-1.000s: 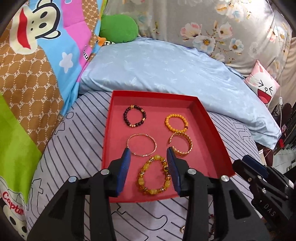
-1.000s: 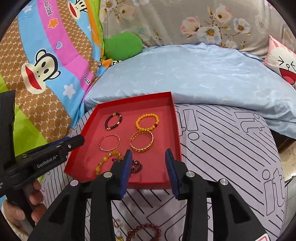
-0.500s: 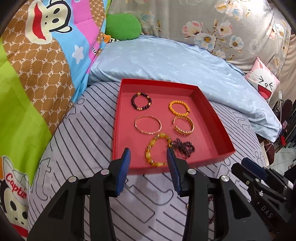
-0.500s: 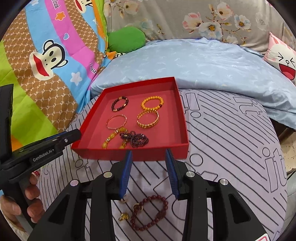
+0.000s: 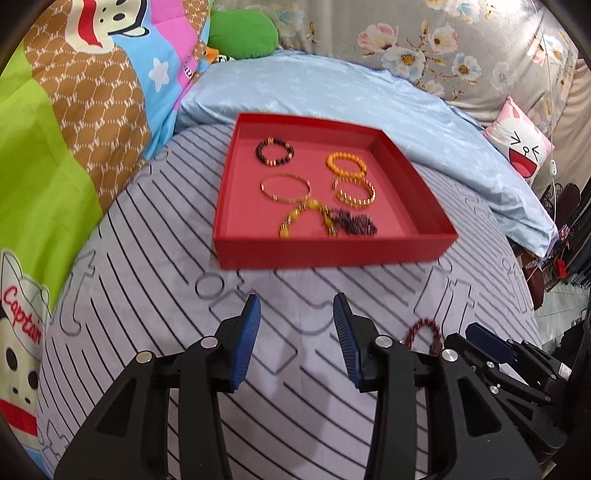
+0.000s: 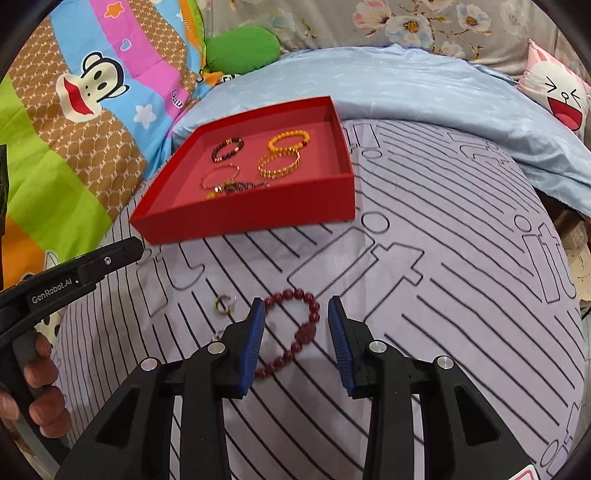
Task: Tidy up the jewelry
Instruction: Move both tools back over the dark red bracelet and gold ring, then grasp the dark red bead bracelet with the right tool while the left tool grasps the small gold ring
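Note:
A red tray (image 5: 332,254) lies on the striped sheet and holds several bracelets: a dark bead one (image 5: 275,151), an orange bead one (image 5: 346,164), a thin gold bangle (image 5: 285,187), a gold cuff (image 5: 354,192), and a yellow bead one (image 5: 303,218) touching a dark purple one (image 5: 354,225). On the sheet in front of the tray (image 6: 258,218) lies a red bead bracelet (image 6: 313,310). My right gripper (image 6: 296,310) hangs over it, jaws closing, pads clear of the beads. A small gold ring piece (image 6: 222,304) sits just to its left. Over bare sheet, my left gripper (image 5: 297,306) stands open with nothing in it.
A light blue quilt (image 5: 332,92) lies behind the tray. A cartoon blanket (image 5: 74,110) rises on the left, with a green cushion (image 5: 240,33) at the back and a pink cushion (image 5: 521,147) at the right. A hand (image 6: 40,369) holds the left gripper's handle.
Both grippers have drawn back from the tray and dropped lower. The red bead bracelet has come between the right fingers, whose gap is a little narrower.

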`<state>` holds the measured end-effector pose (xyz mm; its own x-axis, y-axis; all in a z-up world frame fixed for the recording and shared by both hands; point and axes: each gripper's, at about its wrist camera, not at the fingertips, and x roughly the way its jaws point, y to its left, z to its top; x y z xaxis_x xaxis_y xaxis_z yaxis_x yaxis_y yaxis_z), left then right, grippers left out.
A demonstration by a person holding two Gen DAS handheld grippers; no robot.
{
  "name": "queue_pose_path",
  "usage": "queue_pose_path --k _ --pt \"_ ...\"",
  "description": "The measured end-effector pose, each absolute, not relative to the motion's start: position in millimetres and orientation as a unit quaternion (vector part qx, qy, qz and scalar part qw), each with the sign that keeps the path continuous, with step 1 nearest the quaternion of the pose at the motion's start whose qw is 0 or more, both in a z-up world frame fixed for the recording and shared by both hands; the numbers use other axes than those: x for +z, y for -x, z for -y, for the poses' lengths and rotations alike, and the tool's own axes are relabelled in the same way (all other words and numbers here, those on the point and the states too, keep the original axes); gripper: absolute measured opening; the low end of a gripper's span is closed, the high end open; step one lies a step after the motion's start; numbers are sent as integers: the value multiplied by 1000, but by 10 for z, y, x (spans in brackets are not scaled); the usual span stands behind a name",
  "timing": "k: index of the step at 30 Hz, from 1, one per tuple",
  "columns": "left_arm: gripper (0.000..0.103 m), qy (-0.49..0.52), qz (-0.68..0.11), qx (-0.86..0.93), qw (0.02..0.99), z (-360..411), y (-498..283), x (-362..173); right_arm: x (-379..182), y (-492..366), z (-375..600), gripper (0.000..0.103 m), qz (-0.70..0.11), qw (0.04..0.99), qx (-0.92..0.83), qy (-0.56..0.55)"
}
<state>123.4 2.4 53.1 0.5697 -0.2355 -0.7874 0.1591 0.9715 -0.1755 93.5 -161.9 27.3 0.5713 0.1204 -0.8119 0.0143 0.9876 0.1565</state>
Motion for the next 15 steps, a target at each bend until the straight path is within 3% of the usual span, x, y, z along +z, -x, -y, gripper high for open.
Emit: queue_pose_path --k 15 --pt "39 45 -478 -106 871 -51 -1040 283 2 -977 1600 17 -481 874 20 -66"
